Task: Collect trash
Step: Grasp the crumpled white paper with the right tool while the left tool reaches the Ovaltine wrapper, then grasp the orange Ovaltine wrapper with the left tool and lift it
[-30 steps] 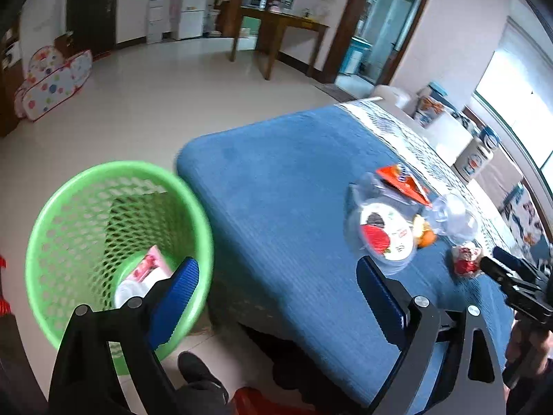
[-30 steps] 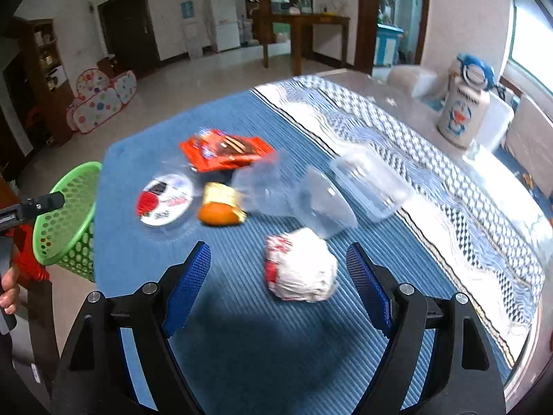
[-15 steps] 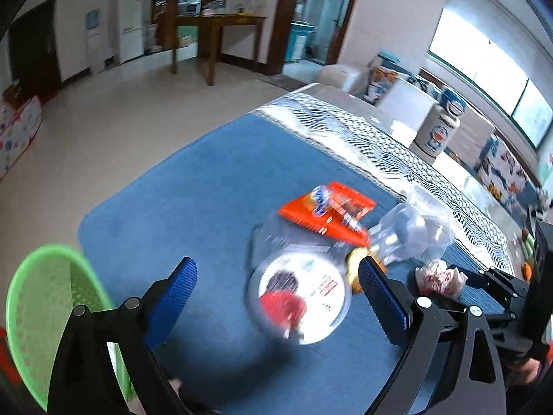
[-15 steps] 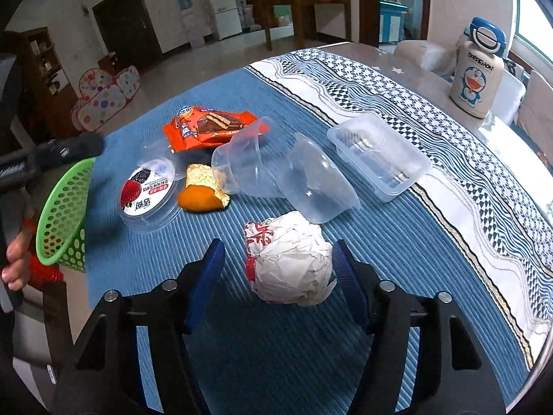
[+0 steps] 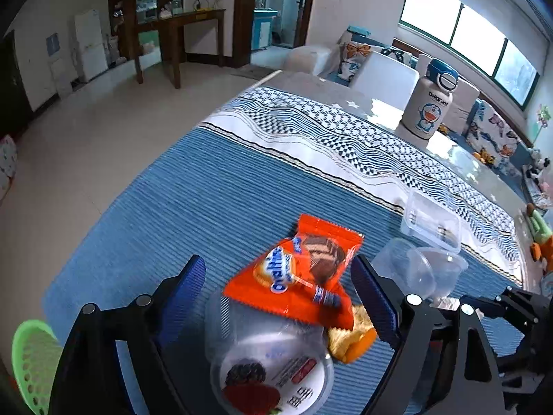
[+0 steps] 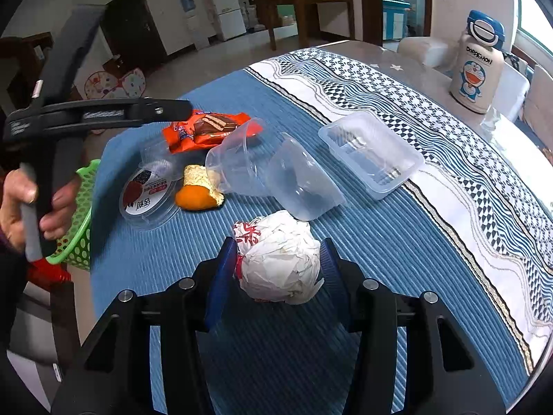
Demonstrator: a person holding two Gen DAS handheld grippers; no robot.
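- Surface (image 6: 242, 363) covered by a blue ribbed mat, with a white-and-navy patterned cloth (image 6: 449, 145) along its far side.
- Right gripper (image 6: 278, 263): jaws have just been closing and now press both flanks of the crumpled paper ball (image 6: 278, 259), which sits on the mat nearest the camera.
- Left gripper (image 5: 278, 297): jaws wide apart, having just narrowed a little; nothing clamped. It hangs over the orange snack wrapper (image 5: 304, 273) and the round lidded cup (image 5: 273, 370), which show between the jaws without touching them.
- Trash on the mat, counted: one paper ball, one orange wrapper, one round lidded cup with a printed label, one piece of orange peel (image 6: 200, 193), two clear plastic cups (image 6: 242, 162) lying on their sides mouth to mouth, one clear rectangular tray (image 6: 371, 154) straddling the mat's edge and the cloth.
- Crowding: the peel touches the nearer clear cup and lies just beside the lidded cup; the wrapper overlaps the lidded cup's rim in the left wrist view. The paper ball lies apart from the cluster, just in front of the clear cups.
- One green mesh basket (image 6: 77, 228) beside the surface's left edge, partly hidden by the hand (image 6: 31, 204) gripping the left gripper's handle.
- One cartoon-printed flask (image 6: 478, 55) upright at the far corner, well apart from the trash.
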